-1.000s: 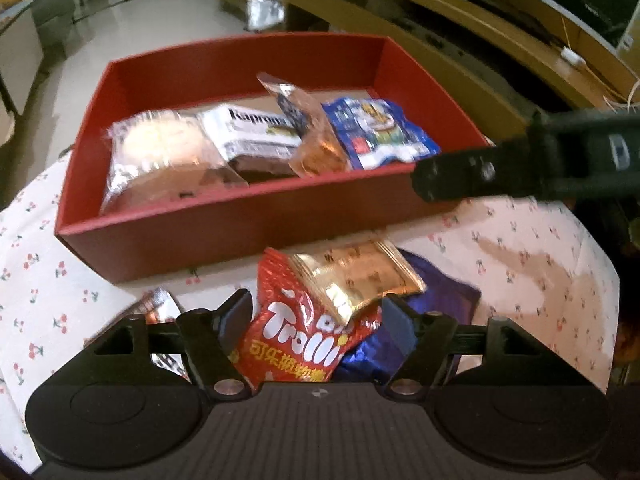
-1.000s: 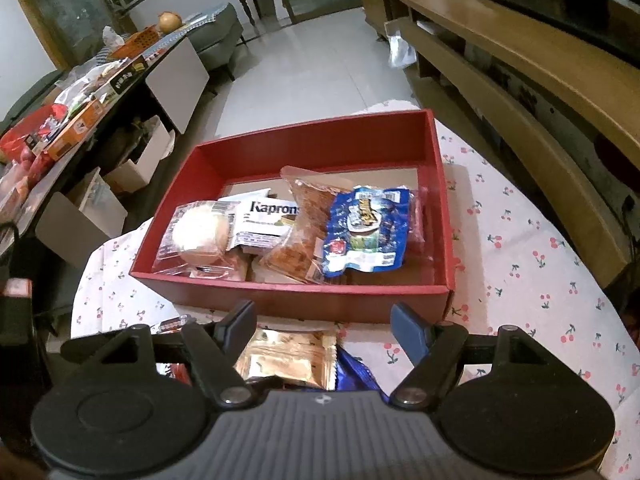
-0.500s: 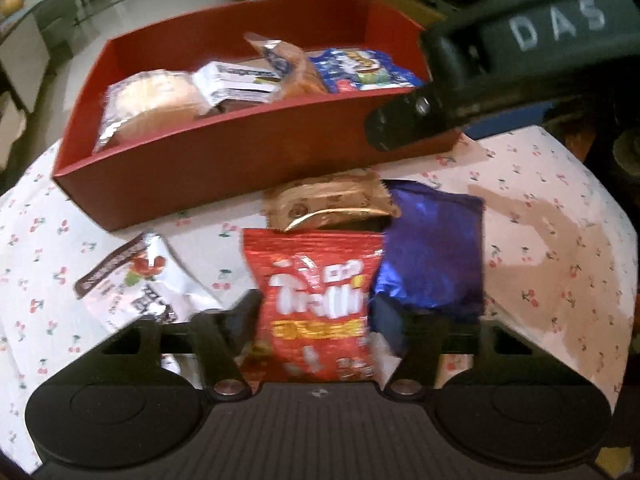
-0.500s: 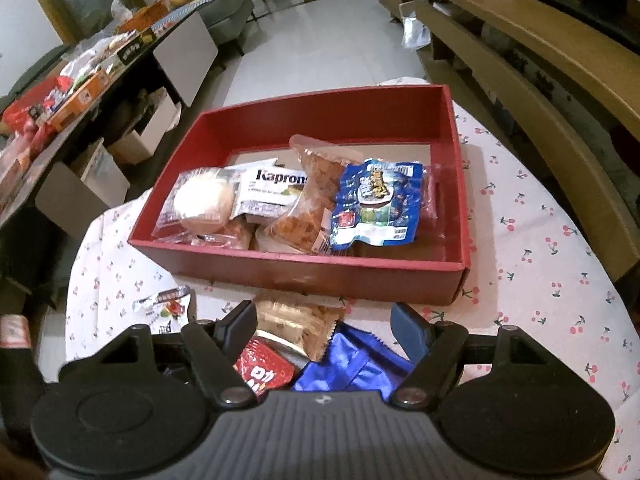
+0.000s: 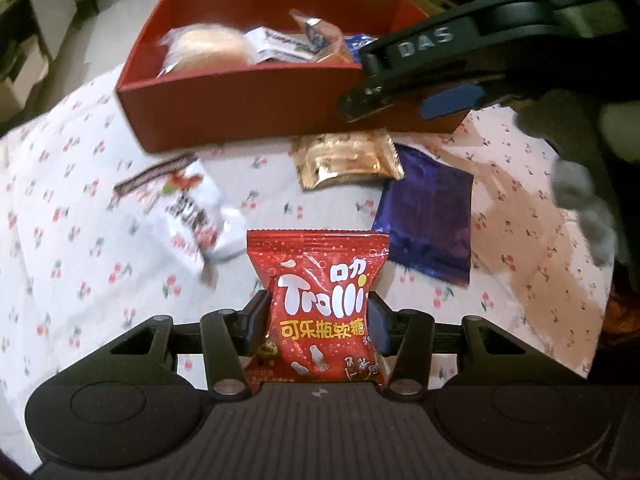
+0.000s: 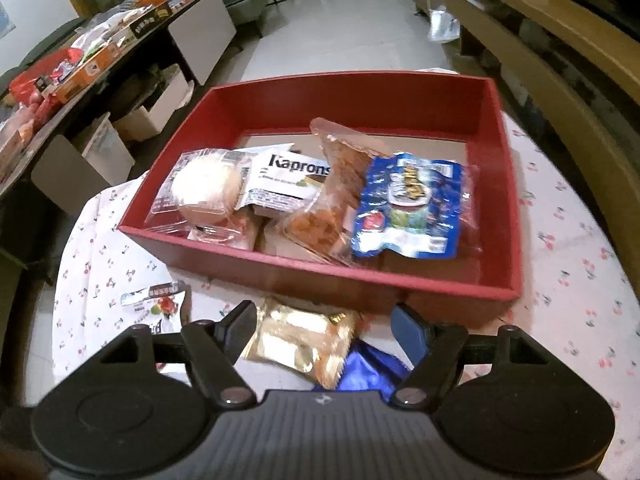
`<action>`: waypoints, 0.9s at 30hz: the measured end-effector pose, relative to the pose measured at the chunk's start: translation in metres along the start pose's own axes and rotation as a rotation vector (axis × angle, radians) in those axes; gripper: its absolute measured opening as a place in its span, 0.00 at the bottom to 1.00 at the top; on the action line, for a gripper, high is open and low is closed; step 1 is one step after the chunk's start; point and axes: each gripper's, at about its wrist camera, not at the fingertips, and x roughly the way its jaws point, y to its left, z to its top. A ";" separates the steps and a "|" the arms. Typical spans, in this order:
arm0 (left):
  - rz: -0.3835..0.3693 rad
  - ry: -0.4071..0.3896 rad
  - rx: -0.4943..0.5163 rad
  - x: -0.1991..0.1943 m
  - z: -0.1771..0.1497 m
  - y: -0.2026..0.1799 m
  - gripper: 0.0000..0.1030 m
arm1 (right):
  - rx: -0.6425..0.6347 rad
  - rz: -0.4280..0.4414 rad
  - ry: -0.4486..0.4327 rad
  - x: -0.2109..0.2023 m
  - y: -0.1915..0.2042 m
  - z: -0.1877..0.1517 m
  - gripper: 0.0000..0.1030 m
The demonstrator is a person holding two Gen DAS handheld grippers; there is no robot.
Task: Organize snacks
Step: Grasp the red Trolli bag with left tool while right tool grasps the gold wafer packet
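My left gripper [image 5: 316,322] is shut on a red Trolli gummy packet [image 5: 318,304] and holds it up above the cherry-print tablecloth [image 5: 80,248]. On the cloth lie a gold packet [image 5: 346,158], a purple packet [image 5: 426,218] and a white packet [image 5: 188,208]. The red box [image 5: 240,96] behind them holds several snacks. My right gripper [image 6: 322,330] is open, hovering above the gold packet [image 6: 300,336] just in front of the red box [image 6: 504,184]; it also shows in the left wrist view [image 5: 424,76].
The box holds a wrapped bun [image 6: 204,192], a white Kaprons pack [image 6: 288,184], an orange snack bag [image 6: 332,196] and a blue pack [image 6: 408,208]. A cluttered dark side table [image 6: 80,68] stands at left. A wooden bench [image 6: 560,60] runs along the right.
My left gripper has closed on the Trolli packet and lifted it back off the pile, uncovering the gold and purple packets. My right gripper has moved closer over the gold packet.
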 end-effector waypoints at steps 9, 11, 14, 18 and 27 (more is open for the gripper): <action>-0.001 0.032 -0.046 -0.002 -0.003 0.014 0.57 | 0.008 0.105 0.104 0.021 0.014 -0.006 0.78; -0.006 0.029 -0.053 -0.005 -0.004 0.017 0.57 | 0.042 0.220 0.165 0.016 0.016 -0.012 0.78; -0.002 0.025 -0.060 -0.010 -0.008 0.022 0.57 | 0.037 0.326 0.200 -0.001 0.023 -0.021 0.78; 0.002 0.022 -0.084 -0.011 -0.009 0.028 0.58 | -0.124 0.125 0.038 -0.016 0.040 -0.011 0.77; -0.014 0.033 -0.079 -0.008 -0.009 0.026 0.60 | -0.390 0.023 0.131 0.040 0.068 -0.008 0.77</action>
